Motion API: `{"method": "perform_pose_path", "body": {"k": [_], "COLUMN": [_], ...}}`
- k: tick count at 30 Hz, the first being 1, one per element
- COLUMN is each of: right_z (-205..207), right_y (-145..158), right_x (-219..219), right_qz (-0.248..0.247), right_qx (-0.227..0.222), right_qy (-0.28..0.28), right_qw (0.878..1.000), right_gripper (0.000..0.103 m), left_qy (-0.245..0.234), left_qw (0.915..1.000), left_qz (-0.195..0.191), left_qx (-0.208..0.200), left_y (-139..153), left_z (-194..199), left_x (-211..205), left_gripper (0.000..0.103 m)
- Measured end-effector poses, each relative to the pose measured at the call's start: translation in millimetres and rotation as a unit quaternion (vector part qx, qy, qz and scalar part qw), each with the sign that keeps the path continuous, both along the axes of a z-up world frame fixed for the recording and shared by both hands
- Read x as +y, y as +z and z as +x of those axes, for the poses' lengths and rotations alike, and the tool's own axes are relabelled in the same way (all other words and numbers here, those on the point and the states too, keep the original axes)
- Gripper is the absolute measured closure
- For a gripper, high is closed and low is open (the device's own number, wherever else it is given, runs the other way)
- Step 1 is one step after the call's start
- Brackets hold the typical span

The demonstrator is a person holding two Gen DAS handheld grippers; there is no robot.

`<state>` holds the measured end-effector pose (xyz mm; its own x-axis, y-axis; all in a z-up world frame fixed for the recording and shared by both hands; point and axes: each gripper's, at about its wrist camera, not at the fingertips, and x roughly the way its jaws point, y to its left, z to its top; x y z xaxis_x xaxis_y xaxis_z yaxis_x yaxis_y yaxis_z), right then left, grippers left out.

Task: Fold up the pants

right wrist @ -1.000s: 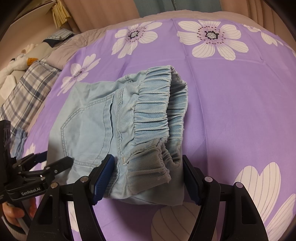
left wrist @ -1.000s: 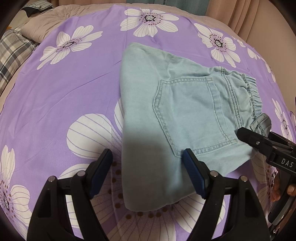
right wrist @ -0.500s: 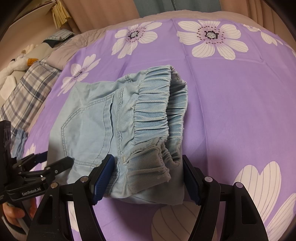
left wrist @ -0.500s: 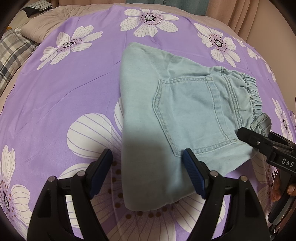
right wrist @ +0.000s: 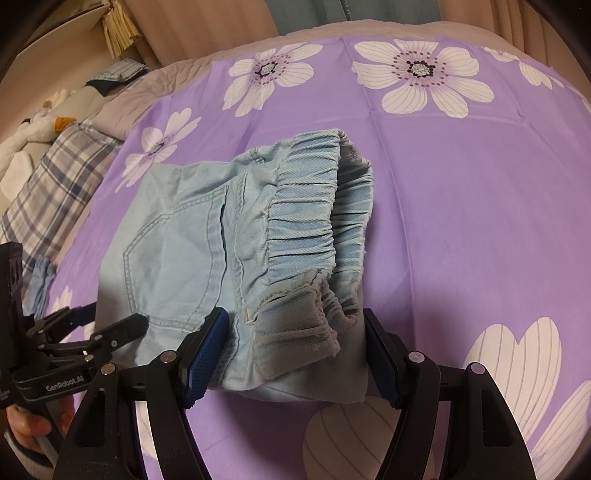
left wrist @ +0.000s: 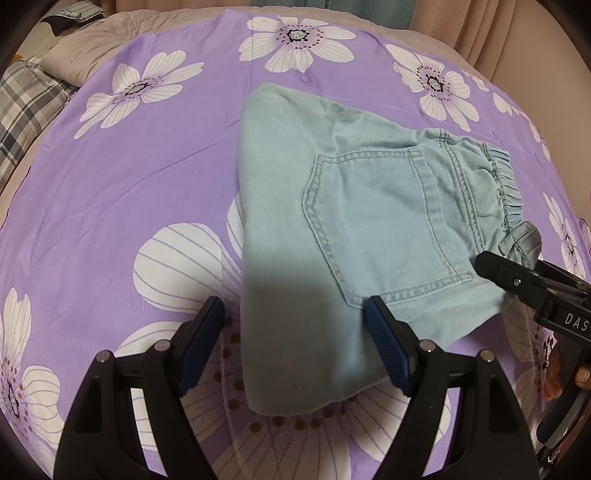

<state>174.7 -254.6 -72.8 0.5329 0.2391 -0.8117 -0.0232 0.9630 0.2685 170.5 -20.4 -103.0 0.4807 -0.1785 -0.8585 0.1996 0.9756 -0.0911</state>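
Nothing budged since earlier; pants (left wrist: pixel 354 229) folded, waistband (right wrist: pixel 314 218) nearest my right gripper (right wrist: pixel 295 354), left gripper (left wrist: pixel 295 347) by fold; both jaws wide, empty.

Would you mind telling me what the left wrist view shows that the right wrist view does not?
Only the left wrist view shows the pants' folded edge and the right gripper's DAS lettering. Only the right wrist view shows the whole elastic waistband, the left gripper's GenRobot.AI label and a straw tassel. Both show the back pocket, purple floral bedsheet and plaid pillow.
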Motion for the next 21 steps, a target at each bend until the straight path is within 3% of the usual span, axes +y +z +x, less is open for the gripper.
{"method": "perform_pose_path", "body": {"k": [21], "right_z": [-1.0], "right_y": [0.1], "right_x": [-1.8], "right_qz": [0.001], "right_qx": [0.000], "right_qy": [0.000], "right_qw": [1.000], "right_gripper": [0.032], "left_qy": [-0.001], "left_qw": [1.0000], "left_qz": [0.000], "left_qx": [0.000], "left_y": [0.0], "left_z": [-0.1], "left_x": [0.0], "left_gripper": [0.024]}}
